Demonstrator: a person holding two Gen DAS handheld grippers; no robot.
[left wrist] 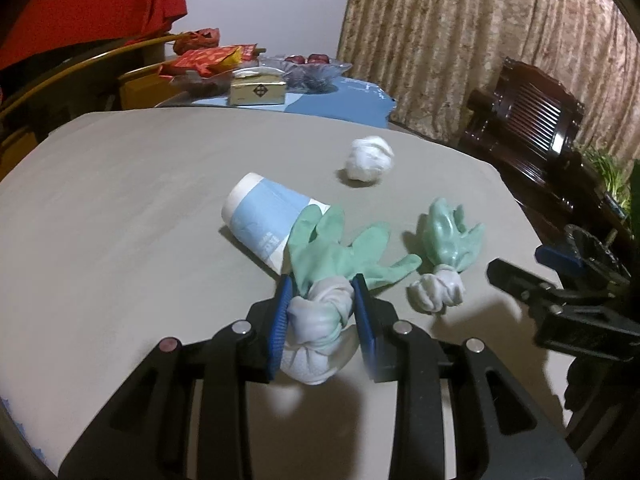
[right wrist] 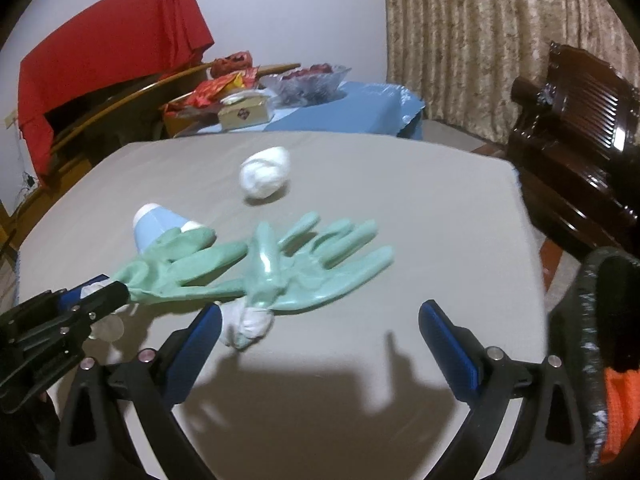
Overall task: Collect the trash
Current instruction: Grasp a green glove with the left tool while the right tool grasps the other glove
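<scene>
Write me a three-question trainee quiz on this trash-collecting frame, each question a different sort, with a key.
1. True or false: the left gripper is clamped on the white cuff of a green glove.
2. Multiple choice: what is between the pads of the right gripper? A) the second green glove B) the crumpled white ball C) nothing
3. Fill in: the blue-and-white paper cup on the grey tabletop is ______ (upright / lying on its side).

Key:
1. True. Its blue pads press the knotted white cuff from both sides.
2. C. Its jaws stand wide apart, and the second glove's cuff lies just ahead of one pad.
3. Lying on its side.
</scene>
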